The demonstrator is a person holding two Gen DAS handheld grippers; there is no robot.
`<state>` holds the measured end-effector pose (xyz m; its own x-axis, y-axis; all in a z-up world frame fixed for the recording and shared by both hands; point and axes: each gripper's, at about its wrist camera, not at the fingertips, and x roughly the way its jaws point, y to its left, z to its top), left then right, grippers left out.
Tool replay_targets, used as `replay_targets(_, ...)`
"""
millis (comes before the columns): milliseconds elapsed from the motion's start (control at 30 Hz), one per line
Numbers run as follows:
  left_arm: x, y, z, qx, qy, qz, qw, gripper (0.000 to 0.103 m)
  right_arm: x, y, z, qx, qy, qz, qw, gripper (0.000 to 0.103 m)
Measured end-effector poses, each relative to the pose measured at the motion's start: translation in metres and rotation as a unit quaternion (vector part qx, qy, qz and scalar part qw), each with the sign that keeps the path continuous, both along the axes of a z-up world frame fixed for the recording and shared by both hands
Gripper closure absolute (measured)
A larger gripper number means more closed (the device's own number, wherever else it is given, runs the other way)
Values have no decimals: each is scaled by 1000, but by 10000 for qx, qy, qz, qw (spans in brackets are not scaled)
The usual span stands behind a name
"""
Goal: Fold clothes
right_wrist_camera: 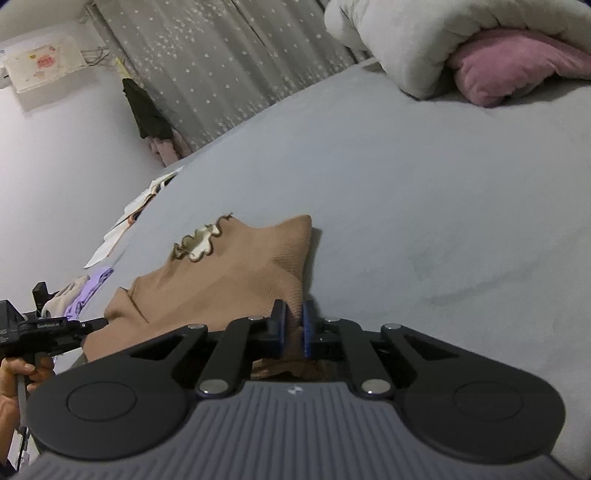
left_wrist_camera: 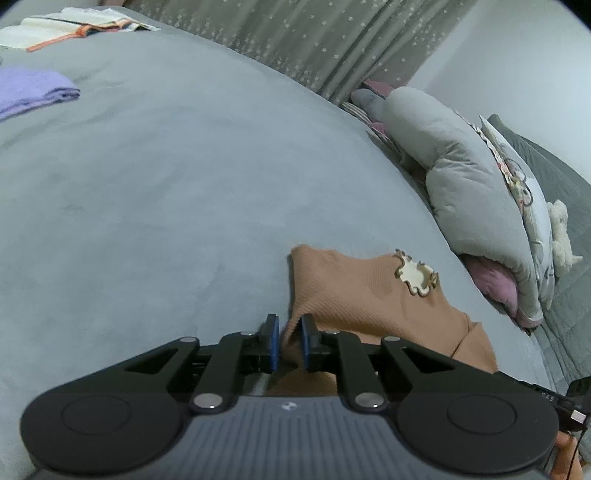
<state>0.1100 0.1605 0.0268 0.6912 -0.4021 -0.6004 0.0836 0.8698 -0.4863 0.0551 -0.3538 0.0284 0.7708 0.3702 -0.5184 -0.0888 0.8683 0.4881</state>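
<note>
A tan ribbed garment (left_wrist_camera: 354, 291) with a cream frilled patch (left_wrist_camera: 415, 275) lies on the grey bed cover (left_wrist_camera: 166, 192). My left gripper (left_wrist_camera: 289, 341) is shut on its left edge, a fold of cloth pinched between the blue pads. In the right wrist view the same tan garment (right_wrist_camera: 229, 273) spreads to the left, and my right gripper (right_wrist_camera: 294, 328) is shut on its right edge. The left gripper's body (right_wrist_camera: 40, 326) and the hand holding it show at the far left of that view.
A folded lilac cloth (left_wrist_camera: 33, 90) and a white garment with orange trim (left_wrist_camera: 66, 31) lie at the bed's far left. A rolled grey duvet (left_wrist_camera: 472, 173), pink pillow (right_wrist_camera: 513, 66) and patterned pillow line the right side. Grey starred curtains (right_wrist_camera: 207, 66) hang behind.
</note>
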Motion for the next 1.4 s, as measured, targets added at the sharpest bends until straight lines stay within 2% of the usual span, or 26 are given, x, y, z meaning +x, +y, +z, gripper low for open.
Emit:
replay_targets(67, -3, 11, 7, 34, -94, 48, 9999, 91, -1, -5, 4, 104, -86, -26, 9999, 86)
replay_targets(100, -4, 14, 8, -31, -119, 11, 9999, 91, -2, -10, 5, 201, -161, -113, 9996, 76)
replay_targets(133, -5, 16, 9, -101, -141, -30, 9998, 91, -3, -16, 6, 298, -236, -200, 9991, 59)
replay_targets(200, -5, 13, 9, -47, -130, -103, 9999, 90, -3, -26, 7, 451, -310, -397, 9977, 44)
replay_targets(267, -5, 8, 8, 13, -105, -184, 9998, 89, -2, -33, 6, 557, -325, -574, 9963, 44)
replay_targets(400, -4, -7, 2, 262, -33, -341, 9991, 84, 8, -28, -3, 598, -116, -344, 9975, 45)
replay_targets(433, -4, -11, 0, 393, -31, -369, 9985, 84, 10, -23, -7, 684, -3, -174, 9975, 51)
replay_targets(467, -5, -12, 0, 473, -44, -362, 9982, 82, 12, -13, -11, 563, 158, 30, 9983, 61)
replay_targets(500, -5, -12, 0, 489, -20, -314, 9983, 82, 12, -1, -11, 97, 235, 53, 9997, 83)
replay_targets(567, -6, -12, 2, 519, 17, -219, 9984, 82, 11, 7, -9, -314, 268, -8, 9991, 83)
replay_targets(667, -24, -12, 20, 889, -139, -108, 9959, 84, 4, 4, 0, -236, 231, -96, 9994, 78)
replay_targets(800, -60, -10, 40, 1095, -286, -251, 9933, 81, -17, -4, 18, 10, 49, -388, 9992, 76)
replay_targets(867, -87, -16, 46, 1219, -306, -296, 9916, 79, -23, -1, 20, -49, 101, -358, 9993, 76)
replay_targets(967, -116, -28, 45, 1281, -281, -420, 9905, 75, -23, 17, 8, -608, 273, -88, 9977, 77)
replay_targets(1067, -137, -44, 35, 1775, -119, -500, 9828, 74, -31, 34, 11, -1232, 260, -53, 9920, 78)
replay_targets(1167, -147, -59, 18, 2400, -32, -541, 9693, 69, -42, 37, 16, -1589, 393, -19, 9865, 77)
replay_targets(1200, -151, -58, 15, 2434, -120, -516, 9685, 65, -48, 33, 18, -1602, 421, -81, 9861, 77)
replay_targets(1300, -160, -40, 21, 1921, 60, -164, 9812, 65, -65, 23, 23, -1546, 494, -237, 9865, 75)
replay_targets(1333, -168, -34, 26, 1712, 96, -141, 9851, 65, -71, 21, 24, -1515, 515, -203, 9869, 68)
replay_targets(1367, -173, -33, 29, 1653, 103, -161, 9861, 65, -80, 19, 27, -1475, 551, -88, 9875, 64)
replay_targets(1400, -185, -31, 34, 1626, 91, -239, 9864, 65, -89, 17, 29, -1432, 575, 46, 9880, 54)
